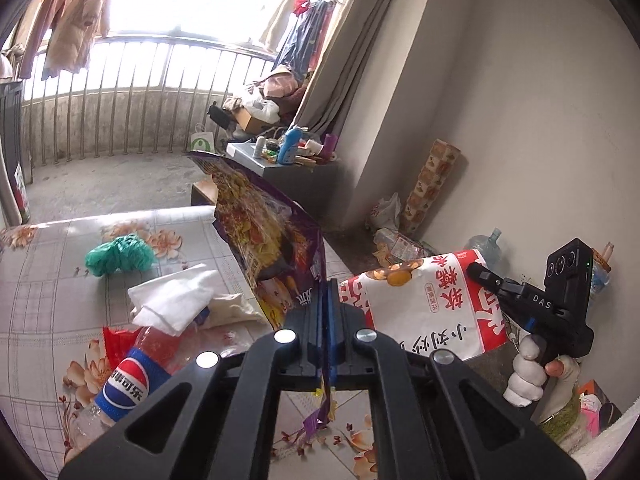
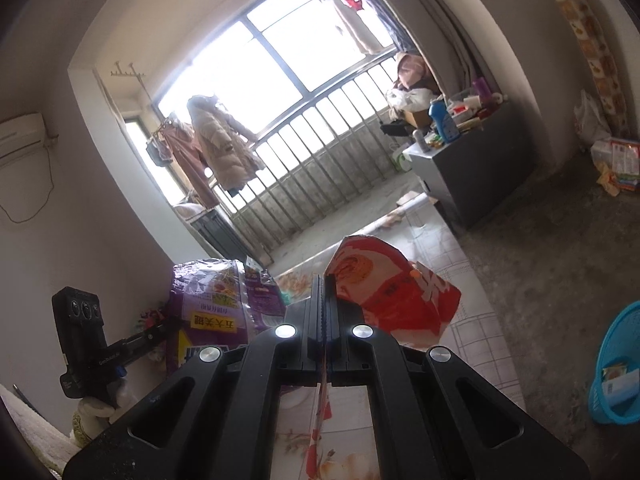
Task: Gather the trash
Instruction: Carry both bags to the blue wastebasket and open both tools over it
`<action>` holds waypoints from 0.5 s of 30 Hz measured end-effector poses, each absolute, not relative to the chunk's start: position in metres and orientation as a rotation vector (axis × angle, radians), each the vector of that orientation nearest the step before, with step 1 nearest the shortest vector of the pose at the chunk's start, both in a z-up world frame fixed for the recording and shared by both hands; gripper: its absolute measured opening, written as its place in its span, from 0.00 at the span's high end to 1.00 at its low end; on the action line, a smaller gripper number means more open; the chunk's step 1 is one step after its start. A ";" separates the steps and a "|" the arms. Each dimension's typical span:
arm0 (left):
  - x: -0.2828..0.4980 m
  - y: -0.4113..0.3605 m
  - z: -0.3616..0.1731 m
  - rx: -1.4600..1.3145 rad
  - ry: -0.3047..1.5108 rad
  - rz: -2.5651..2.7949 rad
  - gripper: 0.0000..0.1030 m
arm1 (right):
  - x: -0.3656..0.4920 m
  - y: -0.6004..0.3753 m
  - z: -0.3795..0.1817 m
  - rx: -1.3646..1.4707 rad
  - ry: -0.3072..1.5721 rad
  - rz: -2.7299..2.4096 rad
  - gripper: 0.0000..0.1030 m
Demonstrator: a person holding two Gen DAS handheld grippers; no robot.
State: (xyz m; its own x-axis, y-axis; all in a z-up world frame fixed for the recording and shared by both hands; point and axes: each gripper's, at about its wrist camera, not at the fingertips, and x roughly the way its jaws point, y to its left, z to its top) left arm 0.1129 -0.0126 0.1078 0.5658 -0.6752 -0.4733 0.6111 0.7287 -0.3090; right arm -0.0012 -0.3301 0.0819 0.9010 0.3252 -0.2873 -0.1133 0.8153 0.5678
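Note:
My left gripper (image 1: 327,292) is shut on a purple snack bag (image 1: 264,236) and holds it up above the floral table (image 1: 48,280). My right gripper (image 2: 324,288) is shut on a red and white snack wrapper (image 2: 392,292), also lifted. Each view shows the other hand: the wrapper (image 1: 432,304) and right gripper body (image 1: 560,304) at right in the left wrist view, the purple bag (image 2: 216,304) at left in the right wrist view. On the table lie a Pepsi bottle (image 1: 124,380), white tissues (image 1: 172,300) and a green plastic bag (image 1: 120,256).
A blue basket (image 2: 616,364) with some trash stands on the floor at the right. A grey cabinet (image 2: 472,168) with bottles stands near the balcony railing. More bags and a water jug (image 1: 486,246) lie by the wall.

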 end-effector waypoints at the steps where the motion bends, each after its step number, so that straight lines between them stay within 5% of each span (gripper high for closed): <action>1: 0.113 -0.020 0.111 -0.108 0.600 -0.781 0.98 | -0.006 -0.337 0.083 0.585 0.373 0.226 1.00; 15: 0.112 -0.227 0.139 0.105 0.589 -1.260 0.98 | -0.106 -0.443 0.086 0.535 0.262 -0.272 1.00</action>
State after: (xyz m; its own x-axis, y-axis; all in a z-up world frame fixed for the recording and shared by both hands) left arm 0.1115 -0.2266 0.1388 0.1801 -0.8632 -0.4716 0.9154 0.3225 -0.2407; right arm -0.1058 -0.4430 0.0858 0.9314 -0.1851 -0.3136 0.3201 0.8265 0.4630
